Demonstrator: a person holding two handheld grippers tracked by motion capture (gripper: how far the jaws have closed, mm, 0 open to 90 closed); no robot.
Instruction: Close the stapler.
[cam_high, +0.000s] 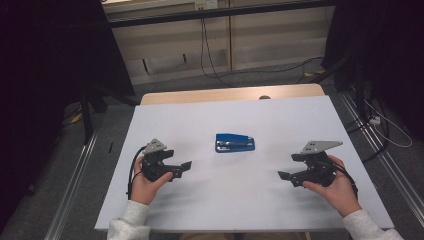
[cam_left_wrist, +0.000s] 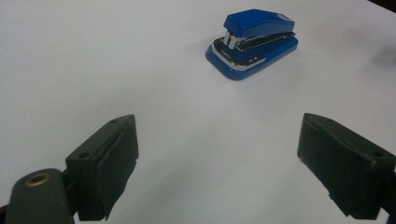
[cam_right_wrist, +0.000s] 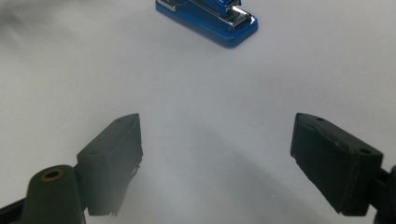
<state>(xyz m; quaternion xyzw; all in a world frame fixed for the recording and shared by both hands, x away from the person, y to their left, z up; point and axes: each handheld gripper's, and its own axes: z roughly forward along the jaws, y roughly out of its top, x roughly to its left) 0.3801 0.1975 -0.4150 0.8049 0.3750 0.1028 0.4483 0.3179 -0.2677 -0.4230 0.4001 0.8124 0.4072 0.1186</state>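
A blue stapler (cam_high: 234, 142) lies closed near the middle of the white table (cam_high: 200, 115). My left gripper (cam_high: 184, 167) is held to its left and a little nearer the person, jaws pointing right. In the left gripper view the stapler (cam_left_wrist: 252, 43) sits well ahead of the wide-apart jaws (cam_left_wrist: 217, 163), nothing between them. My right gripper (cam_high: 281, 177) is held to the stapler's right, jaws pointing left. In the right gripper view the stapler (cam_right_wrist: 210, 18) lies far ahead at the top edge, and the jaws (cam_right_wrist: 215, 158) stand open and empty.
A wooden strip (cam_high: 230, 94) runs along the table's far edge. Beyond it are grey floor, cables (cam_high: 210, 60) and dark frames at both sides. Metal rails (cam_high: 75, 175) flank the table on the floor.
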